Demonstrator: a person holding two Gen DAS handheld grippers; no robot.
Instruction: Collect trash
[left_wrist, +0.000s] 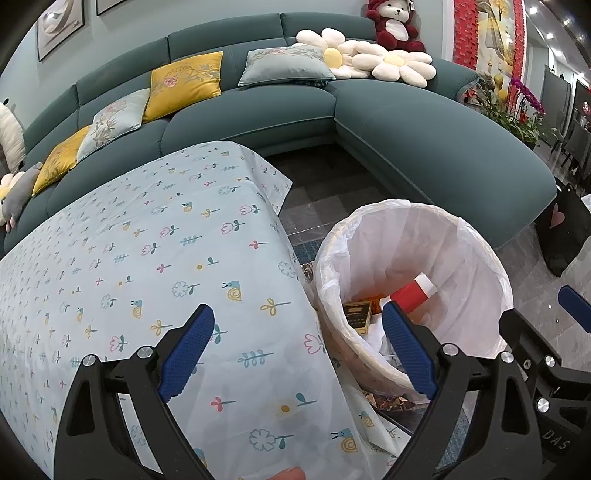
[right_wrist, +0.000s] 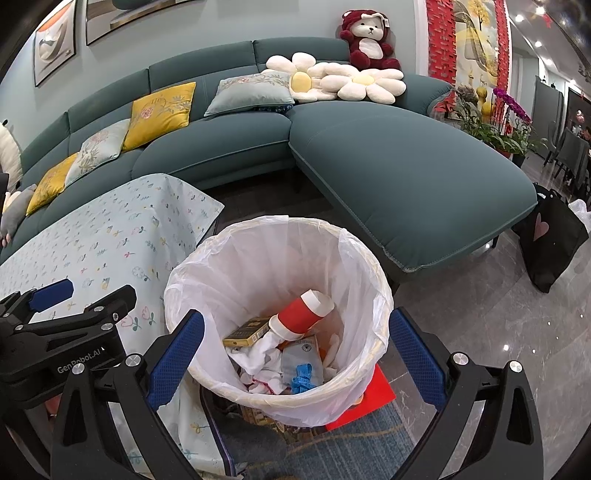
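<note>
both the left gripper (left_wrist: 297, 350) and right gripper (right_wrist: 295, 354) are held wide open and empty above the lined bin (right_wrist: 369, 258), trash inside, beside a floral-clothed table (left_wrist: 147, 258); a teal sofa (right_wrist: 406, 166) is seen behind

Both your grippers are spread wide and holding nothing.

Your left gripper (left_wrist: 297, 350) has its blue-padded fingers (left_wrist: 186, 352) far apart, with nothing between the jaws. Your right gripper (right_wrist: 295, 354) is splayed just as wide, its pads (right_wrist: 417, 356) empty too. In the right wrist view your left gripper (right_wrist: 79, 295) sits at the lower left, close beside the right and pointing roughly the same way.
</note>
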